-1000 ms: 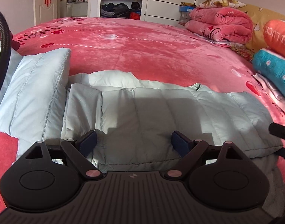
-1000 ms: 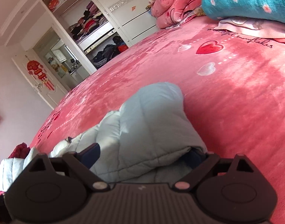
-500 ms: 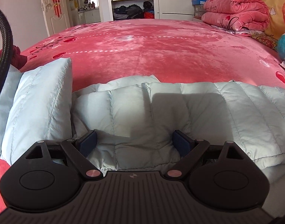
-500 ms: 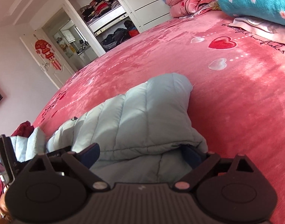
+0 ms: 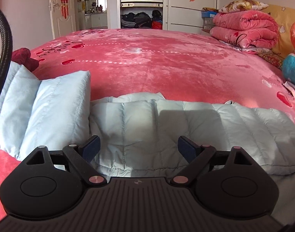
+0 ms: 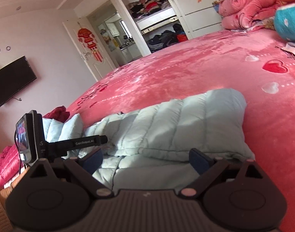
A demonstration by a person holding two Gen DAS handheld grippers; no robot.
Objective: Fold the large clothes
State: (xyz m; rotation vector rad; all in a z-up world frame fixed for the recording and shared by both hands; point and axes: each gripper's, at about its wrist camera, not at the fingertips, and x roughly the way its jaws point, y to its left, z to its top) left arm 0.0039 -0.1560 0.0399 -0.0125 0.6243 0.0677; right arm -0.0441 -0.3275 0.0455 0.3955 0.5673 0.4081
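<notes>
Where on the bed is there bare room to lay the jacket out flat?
The bed cover is bare between the jacket and the wardrobe. The right edge is crowded with folded blankets; the left holds a dark red cloth.

red bed (image 5: 166, 61) carries pale blue jacket (image 5: 186, 131), perhaps folded quilts (image 5: 244, 31).

The left gripper (image 5: 138, 149) has a black ribbed body, two round black discs, dark blue finger pads (image 5: 91, 148) and pinkish metal screws (image 5: 95, 179). The right gripper (image 6: 147, 159) looks the same. At the left of the right view, the other tool carries a small screen (image 6: 22, 137) and white lettering.
</notes>
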